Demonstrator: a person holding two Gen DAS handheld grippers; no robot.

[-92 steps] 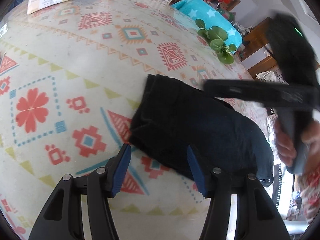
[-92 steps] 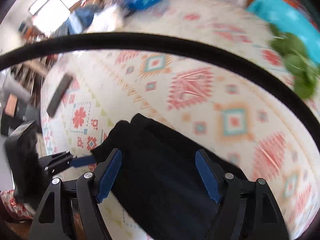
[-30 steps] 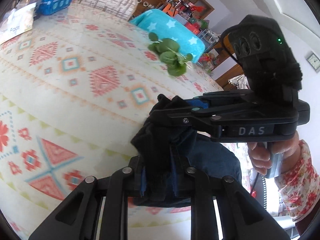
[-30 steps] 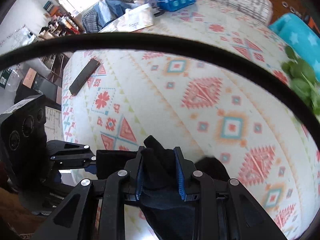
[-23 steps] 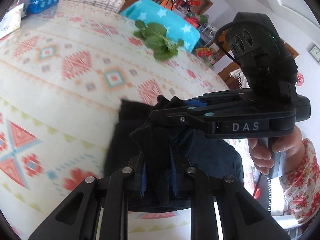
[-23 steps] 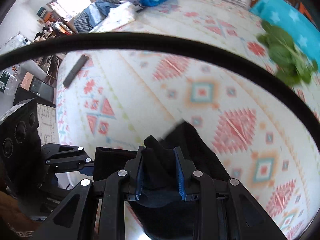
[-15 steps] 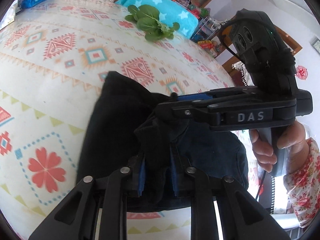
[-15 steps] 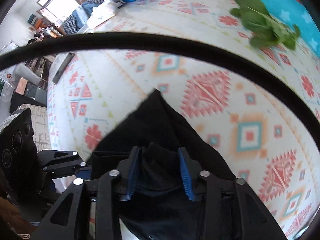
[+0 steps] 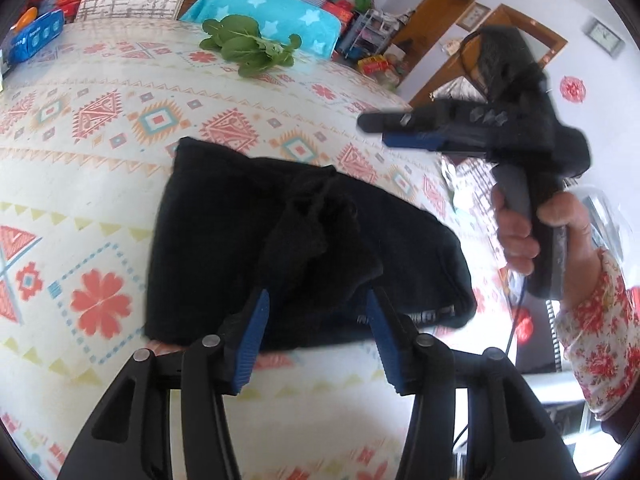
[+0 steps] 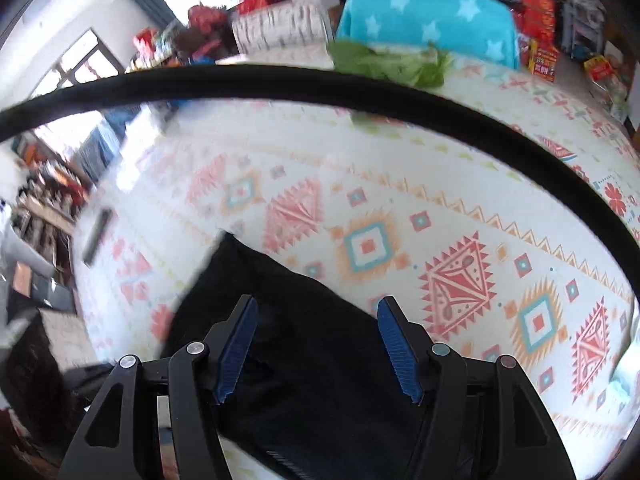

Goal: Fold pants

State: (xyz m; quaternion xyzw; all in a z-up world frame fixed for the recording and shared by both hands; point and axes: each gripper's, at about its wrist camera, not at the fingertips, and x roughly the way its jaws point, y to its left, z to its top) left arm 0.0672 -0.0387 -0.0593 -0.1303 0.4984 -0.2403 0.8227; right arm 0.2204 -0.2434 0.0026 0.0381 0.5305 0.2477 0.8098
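1. Black pants (image 9: 248, 232) lie folded into a compact bundle on the patterned tablecloth (image 9: 80, 128), with a bunched ridge of fabric standing up near the middle.
2. Left gripper (image 9: 316, 320) hangs just over the near edge of the bundle, its blue-padded fingers (image 9: 252, 340) spread wide with nothing between them.
3. Right gripper (image 10: 316, 344) is likewise spread apart above the pants (image 10: 304, 344), gripping nothing; in the left wrist view it (image 9: 404, 132) shows up at the right, off the cloth, held by a hand (image 9: 520, 232) in a floral sleeve.
4. Leafy greens (image 9: 248, 50) sit at the far side of the table, well apart from the pants, with a turquoise star-printed cover (image 9: 264, 16) behind them.
5. A blue box (image 9: 34, 38) lies at the far left edge.
6. A black cable (image 10: 320, 88) arcs across the right wrist view and cuts off part of the tablecloth; the left half there is motion-blurred, and the dark flat bar (image 10: 96, 236) could be a remote.
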